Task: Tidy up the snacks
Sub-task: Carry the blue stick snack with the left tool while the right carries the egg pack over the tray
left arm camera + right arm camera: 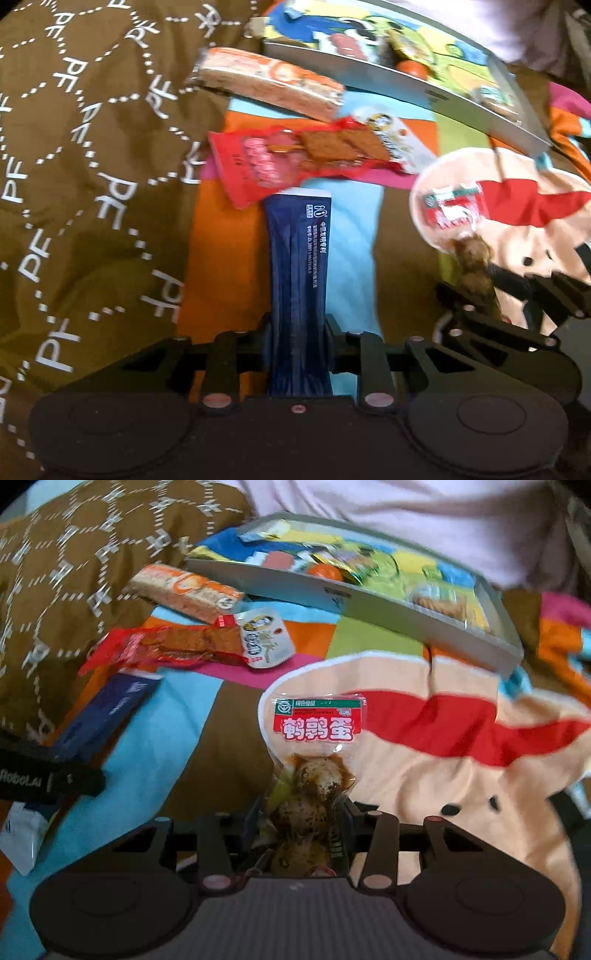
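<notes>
A long dark blue snack packet lies lengthwise on the colourful blanket, its near end between the fingers of my left gripper, which is shut on it. My right gripper is shut on the lower end of a clear quail-egg pack with a red and green label; the brown eggs sit between its fingers. The left wrist view shows that pack at the right. A grey tray holding several snacks stands at the back.
A red packet, an orange biscuit pack and a small white-lidded cup lie between the grippers and the tray. A white packet lies at lower left. A brown patterned quilt rises on the left. A person's pale clothing is behind the tray.
</notes>
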Demonstrator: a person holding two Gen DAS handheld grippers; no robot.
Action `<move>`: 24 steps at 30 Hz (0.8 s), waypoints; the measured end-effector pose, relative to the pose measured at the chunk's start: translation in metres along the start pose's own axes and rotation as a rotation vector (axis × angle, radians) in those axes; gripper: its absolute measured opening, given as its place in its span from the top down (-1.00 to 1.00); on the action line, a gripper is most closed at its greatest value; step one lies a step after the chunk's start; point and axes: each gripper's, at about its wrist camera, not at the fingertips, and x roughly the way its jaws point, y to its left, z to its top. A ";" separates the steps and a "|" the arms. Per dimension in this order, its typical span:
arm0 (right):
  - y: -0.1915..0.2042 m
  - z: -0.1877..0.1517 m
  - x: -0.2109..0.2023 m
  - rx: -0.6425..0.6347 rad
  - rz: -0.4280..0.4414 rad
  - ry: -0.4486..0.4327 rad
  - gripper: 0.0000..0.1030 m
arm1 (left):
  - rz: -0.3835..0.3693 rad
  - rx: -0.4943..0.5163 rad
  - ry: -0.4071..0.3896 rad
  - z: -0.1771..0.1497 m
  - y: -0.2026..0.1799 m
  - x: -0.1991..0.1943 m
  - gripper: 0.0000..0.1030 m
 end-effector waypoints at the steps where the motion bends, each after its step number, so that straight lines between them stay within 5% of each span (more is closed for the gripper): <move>1: 0.004 0.000 -0.004 -0.041 -0.023 -0.018 0.08 | -0.009 0.002 -0.001 0.000 -0.001 0.000 0.47; 9: 0.038 -0.010 -0.019 -0.352 -0.205 -0.160 0.08 | -0.060 0.006 -0.029 -0.004 -0.006 -0.007 0.50; 24: 0.035 -0.001 -0.034 -0.350 -0.279 -0.356 0.05 | -0.157 -0.037 -0.209 0.006 -0.006 -0.037 0.50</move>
